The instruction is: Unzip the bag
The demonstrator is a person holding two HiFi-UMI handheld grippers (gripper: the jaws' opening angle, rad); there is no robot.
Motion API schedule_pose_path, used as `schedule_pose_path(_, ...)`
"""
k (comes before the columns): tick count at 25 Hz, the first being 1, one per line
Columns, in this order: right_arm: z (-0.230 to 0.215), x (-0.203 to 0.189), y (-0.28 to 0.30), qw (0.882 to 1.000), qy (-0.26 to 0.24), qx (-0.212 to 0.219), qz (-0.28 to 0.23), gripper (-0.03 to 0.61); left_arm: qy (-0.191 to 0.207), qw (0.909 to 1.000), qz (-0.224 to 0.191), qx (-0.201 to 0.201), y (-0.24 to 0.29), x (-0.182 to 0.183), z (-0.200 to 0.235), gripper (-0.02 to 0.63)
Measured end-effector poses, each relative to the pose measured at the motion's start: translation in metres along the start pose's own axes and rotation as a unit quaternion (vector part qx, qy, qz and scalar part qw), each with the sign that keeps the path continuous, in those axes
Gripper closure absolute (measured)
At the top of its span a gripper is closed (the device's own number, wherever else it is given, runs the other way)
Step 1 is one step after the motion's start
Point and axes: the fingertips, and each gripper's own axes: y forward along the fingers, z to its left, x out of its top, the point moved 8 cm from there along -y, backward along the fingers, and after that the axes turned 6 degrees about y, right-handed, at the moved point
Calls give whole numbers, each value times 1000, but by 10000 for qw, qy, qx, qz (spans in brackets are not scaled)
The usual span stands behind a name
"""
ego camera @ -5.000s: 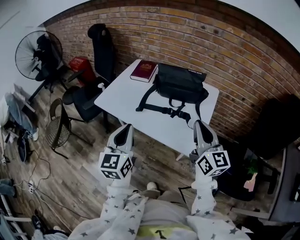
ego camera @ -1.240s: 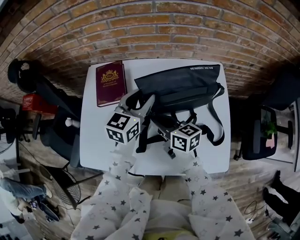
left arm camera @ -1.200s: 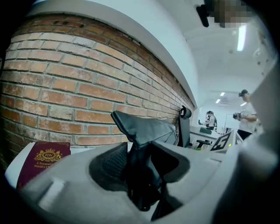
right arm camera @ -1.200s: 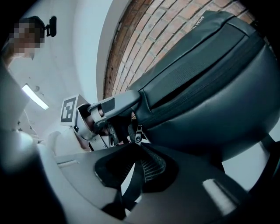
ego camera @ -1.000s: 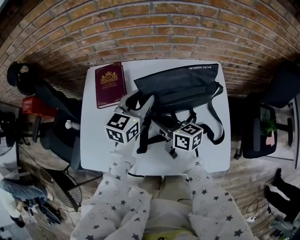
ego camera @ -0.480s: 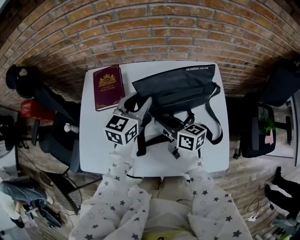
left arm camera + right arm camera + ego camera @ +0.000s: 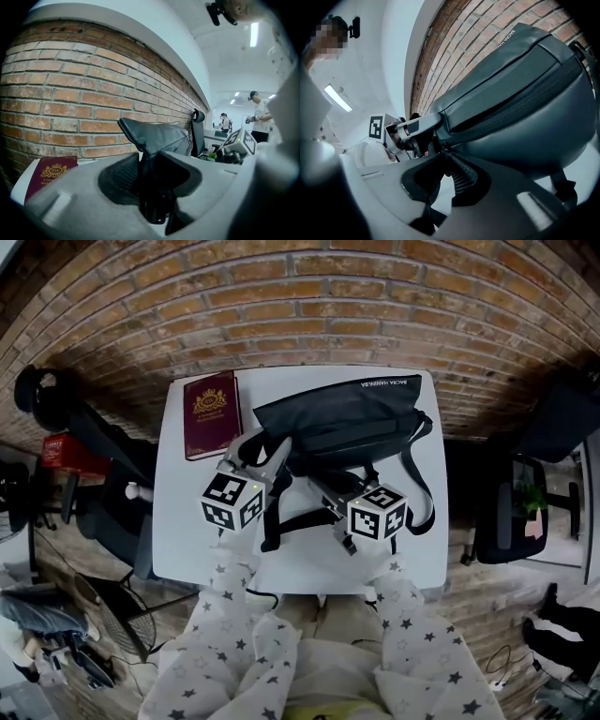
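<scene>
A black shoulder bag [image 7: 347, 418] lies on the white table [image 7: 187, 521], its strap [image 7: 419, 486] looping off to the right. My left gripper [image 7: 265, 454] is at the bag's left end. In the left gripper view its jaws have just been closing and now pinch a fold of the bag's fabric [image 7: 154, 136]. My right gripper [image 7: 323, 491] sits at the bag's front, just right of the left one. In the right gripper view its tips [image 7: 443, 158] are nearly together on a small zipper pull at the left end of the zip line across the bag [image 7: 525, 108].
A dark red book [image 7: 210, 401] lies on the table's far left corner, beside the bag. A brick wall [image 7: 309, 306] runs behind the table. Black chairs stand to the left [image 7: 84, 437] and right [image 7: 511, 512] of it.
The right gripper has drawn a little to the right, away from the left one, along the bag's front. The left gripper has stayed at the bag's left end.
</scene>
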Motion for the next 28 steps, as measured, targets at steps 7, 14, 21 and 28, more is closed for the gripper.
schedule_pose_path(7, -7, 6, -6, 9999, -84, 11, 71, 535, 15, 10000, 32, 88, 1, 0, -3, 479)
schedule_pose_path(14, -12, 14, -9, 9995, -269, -103, 119, 535, -22, 9999, 5, 137, 0, -1, -1, 479)
schedule_pose_path(21, -27, 25, -22, 9991, -304, -310, 24, 535, -39, 9998, -6, 214, -1, -3, 0, 479)
schedule_pose_path(28, -29, 30, -26, 9986, -395, -356, 23, 535, -48, 9997, -22, 259, 0, -2, 0, 479)
